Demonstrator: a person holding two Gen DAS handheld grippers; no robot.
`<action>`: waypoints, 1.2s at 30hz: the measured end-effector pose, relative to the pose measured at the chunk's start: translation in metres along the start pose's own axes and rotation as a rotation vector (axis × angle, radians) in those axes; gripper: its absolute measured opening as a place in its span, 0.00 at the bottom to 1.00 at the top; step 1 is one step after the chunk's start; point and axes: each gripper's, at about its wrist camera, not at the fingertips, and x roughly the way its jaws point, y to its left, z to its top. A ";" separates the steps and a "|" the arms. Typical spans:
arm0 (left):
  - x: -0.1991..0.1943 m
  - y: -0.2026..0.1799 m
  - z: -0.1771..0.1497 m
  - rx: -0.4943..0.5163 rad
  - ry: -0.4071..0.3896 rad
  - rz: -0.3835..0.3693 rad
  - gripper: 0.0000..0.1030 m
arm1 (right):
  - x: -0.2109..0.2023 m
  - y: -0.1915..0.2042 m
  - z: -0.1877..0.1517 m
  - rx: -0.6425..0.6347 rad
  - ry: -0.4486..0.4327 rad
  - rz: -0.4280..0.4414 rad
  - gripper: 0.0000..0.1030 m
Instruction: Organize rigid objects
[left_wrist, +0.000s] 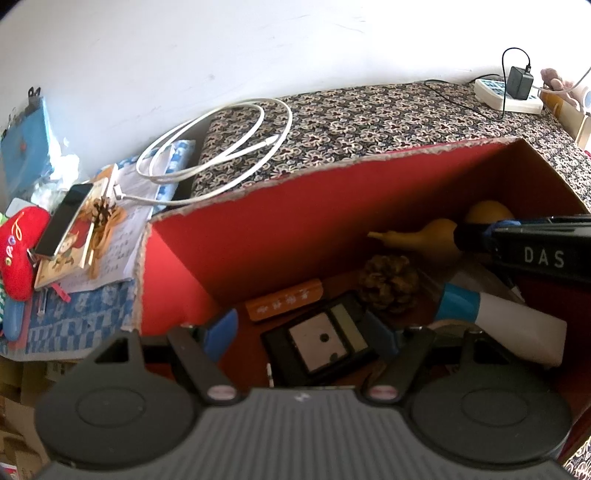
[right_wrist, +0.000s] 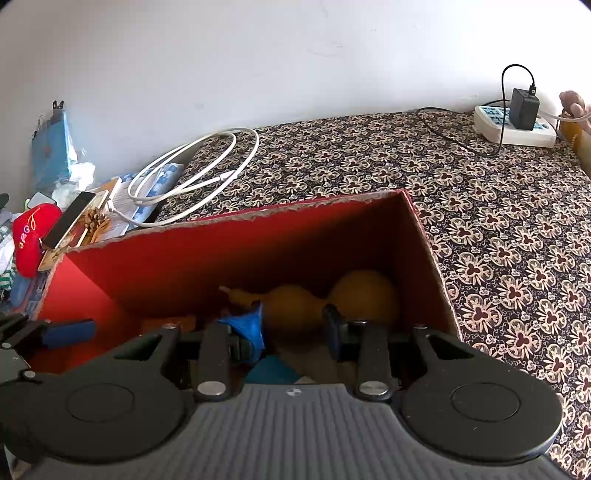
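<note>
An open red cardboard box stands on the patterned cloth. Its floor holds an orange block, a black device with a white square, a pine cone and a white tube with a blue band. My left gripper hangs open over the black device, a blue pad on each side of it. A yellow gourd lies along the box's far wall. My right gripper is down inside the box, its fingers closed against the gourd's smaller lobe. It enters the left wrist view from the right.
A coiled white cable lies on the patterned cloth behind the box. A power strip with a black charger sits at the far right. At the left are a phone on books, a second pine cone and a red plush.
</note>
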 end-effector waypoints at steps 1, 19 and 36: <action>0.000 0.000 0.000 0.001 -0.001 -0.001 0.75 | 0.000 0.000 0.000 0.000 0.000 0.001 0.17; 0.001 -0.001 0.000 -0.002 0.005 0.007 0.75 | 0.001 -0.001 0.000 0.006 0.008 0.039 0.17; 0.001 -0.002 0.000 0.004 0.011 0.003 0.75 | -0.002 0.000 -0.001 0.016 -0.005 0.037 0.17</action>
